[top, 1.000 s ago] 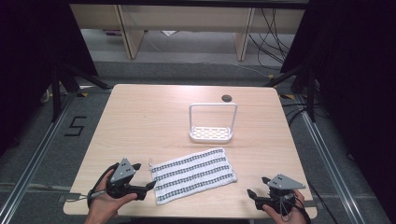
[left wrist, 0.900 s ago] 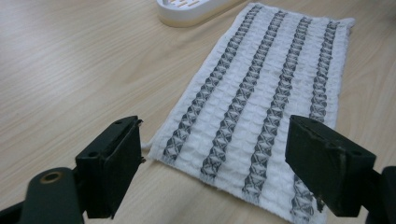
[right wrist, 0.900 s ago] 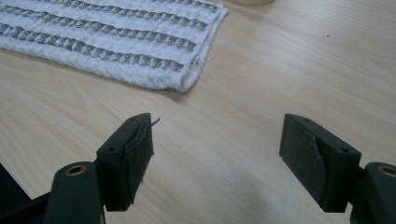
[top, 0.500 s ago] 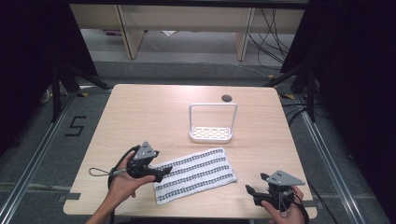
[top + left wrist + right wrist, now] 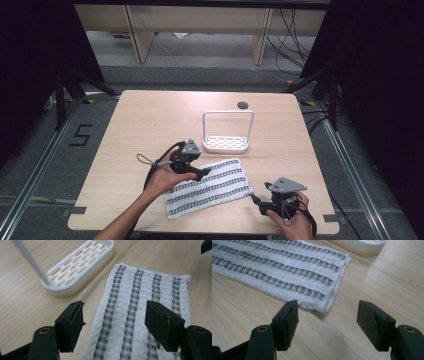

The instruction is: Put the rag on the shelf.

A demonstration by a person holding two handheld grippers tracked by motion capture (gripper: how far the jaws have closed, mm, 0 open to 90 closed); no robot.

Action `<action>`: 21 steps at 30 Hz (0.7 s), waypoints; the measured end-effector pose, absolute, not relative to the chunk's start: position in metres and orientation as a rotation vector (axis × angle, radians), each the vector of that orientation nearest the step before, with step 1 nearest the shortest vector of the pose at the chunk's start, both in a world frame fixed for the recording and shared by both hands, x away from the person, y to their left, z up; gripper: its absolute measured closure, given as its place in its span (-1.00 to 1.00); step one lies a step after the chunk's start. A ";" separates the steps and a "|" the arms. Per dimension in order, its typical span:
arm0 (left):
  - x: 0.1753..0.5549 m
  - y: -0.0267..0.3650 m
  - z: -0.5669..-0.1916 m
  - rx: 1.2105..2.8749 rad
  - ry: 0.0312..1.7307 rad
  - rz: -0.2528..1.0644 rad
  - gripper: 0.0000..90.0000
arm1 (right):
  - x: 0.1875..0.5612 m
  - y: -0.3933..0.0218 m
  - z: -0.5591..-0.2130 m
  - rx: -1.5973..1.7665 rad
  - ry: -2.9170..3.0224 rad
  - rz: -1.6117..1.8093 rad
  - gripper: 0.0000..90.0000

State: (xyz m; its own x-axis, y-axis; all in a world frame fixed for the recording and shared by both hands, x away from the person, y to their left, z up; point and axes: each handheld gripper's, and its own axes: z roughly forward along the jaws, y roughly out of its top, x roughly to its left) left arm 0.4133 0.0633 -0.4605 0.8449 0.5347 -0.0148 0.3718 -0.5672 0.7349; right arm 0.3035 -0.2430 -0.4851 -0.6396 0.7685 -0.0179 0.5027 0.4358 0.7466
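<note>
While the striped towel [image 5: 208, 188] lies flat on the wooden table [image 5: 150, 120], just in front of the white rack [image 5: 226, 132] and a little apart from it, both hands close in on it from opposite ends. In the high view the left forearm comes up at a slant from the towel's near-left corner, and the left hand [image 5: 165, 180] carries the left gripper [image 5: 204, 173] over the towel's far-left part, pointing along it towards the rack's side. Its jaws have just been closing yet stand spread, with nothing pinched. The right hand [image 5: 290, 220] sits low at the table's near edge, beyond the towel's right end, and the right gripper [image 5: 256, 199] points back at that end, just short of the cloth. Its jaws too have just been closing, and they stand apart over bare wood.

From above, both arms and the whole towel are laid out together. The left gripper view adds the cloth's waffle weave with four grey stripes running away between the two black jaws, and the rack's slotted base and one upright bar just beside the towel's edge. The right gripper view gives the folded corner of the towel, layered at the edge with loose threads, lying just ahead of the open jaws and untouched by them.
</note>
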 end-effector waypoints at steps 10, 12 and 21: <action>0.438 0.016 -0.475 2.331 0.543 0.222 -0.14 | 0.313 -0.233 -0.492 1.059 2.383 0.972 -0.06; 0.444 0.006 -0.479 2.339 0.542 0.211 -0.12 | 0.315 -0.230 -0.495 1.058 2.392 0.959 0.01; 0.461 -0.020 -0.481 2.368 0.506 0.187 -0.10 | 0.321 -0.222 -0.497 1.080 2.409 0.939 0.14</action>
